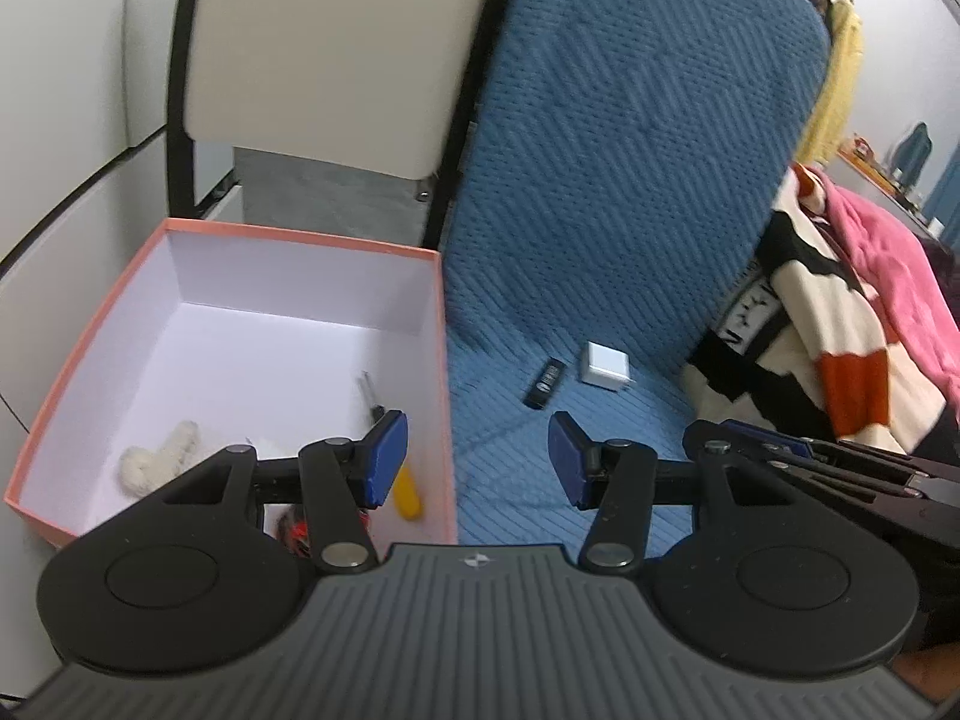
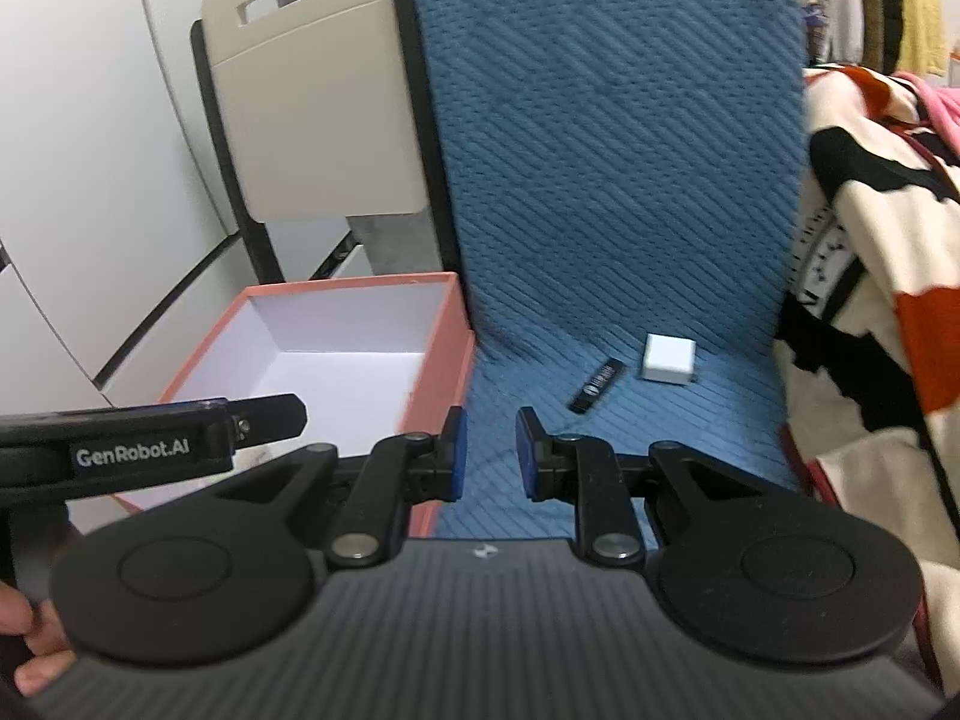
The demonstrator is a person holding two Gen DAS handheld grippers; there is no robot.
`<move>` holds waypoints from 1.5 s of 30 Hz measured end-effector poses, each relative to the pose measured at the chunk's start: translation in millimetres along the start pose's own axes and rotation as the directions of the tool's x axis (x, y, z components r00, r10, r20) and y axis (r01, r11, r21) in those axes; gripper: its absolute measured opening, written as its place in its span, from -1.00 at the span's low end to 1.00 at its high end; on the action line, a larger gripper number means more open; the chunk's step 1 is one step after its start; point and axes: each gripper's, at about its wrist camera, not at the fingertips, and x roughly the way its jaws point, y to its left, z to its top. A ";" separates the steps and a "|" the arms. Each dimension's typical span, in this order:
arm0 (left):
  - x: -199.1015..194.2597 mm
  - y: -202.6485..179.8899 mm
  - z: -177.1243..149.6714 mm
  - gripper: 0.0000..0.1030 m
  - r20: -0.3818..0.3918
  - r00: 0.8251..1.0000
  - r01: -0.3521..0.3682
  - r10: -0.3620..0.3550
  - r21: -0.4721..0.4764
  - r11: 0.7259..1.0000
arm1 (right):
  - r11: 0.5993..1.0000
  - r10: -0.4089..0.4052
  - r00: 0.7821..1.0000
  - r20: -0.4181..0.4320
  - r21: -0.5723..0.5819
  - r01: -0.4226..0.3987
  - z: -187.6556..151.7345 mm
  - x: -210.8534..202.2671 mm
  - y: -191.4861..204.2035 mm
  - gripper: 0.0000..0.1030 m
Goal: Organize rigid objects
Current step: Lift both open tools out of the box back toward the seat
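A pink box (image 1: 312,243) with a white inside stands on the left of a blue quilted seat (image 1: 540,438). It holds a key (image 1: 371,397), a yellow object (image 1: 408,495) and a fluffy white toy (image 1: 157,457). A small black stick (image 1: 545,383) and a white cube charger (image 1: 606,365) lie on the seat. My left gripper (image 1: 477,459) is open and empty above the box's right wall. In the right wrist view the box (image 2: 441,354), black stick (image 2: 596,393) and cube (image 2: 670,359) show ahead. My right gripper (image 2: 487,455) is empty, its jaws a narrow gap apart.
The blue seat back (image 1: 630,138) rises behind the objects. A patterned blanket and pink cloth (image 1: 840,324) are piled on the right. A beige chair (image 1: 324,54) and white cabinets (image 2: 90,180) stand on the left. The left gripper's body (image 2: 150,438) crosses the right wrist view.
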 end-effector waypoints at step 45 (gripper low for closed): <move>33.0 -103.9 -118.7 0.20 -0.028 1.000 0.009 -0.005 0.148 0.989 | 0.991 -0.120 0.992 0.032 0.061 0.118 -128.5 -47.9 -100.3 -0.56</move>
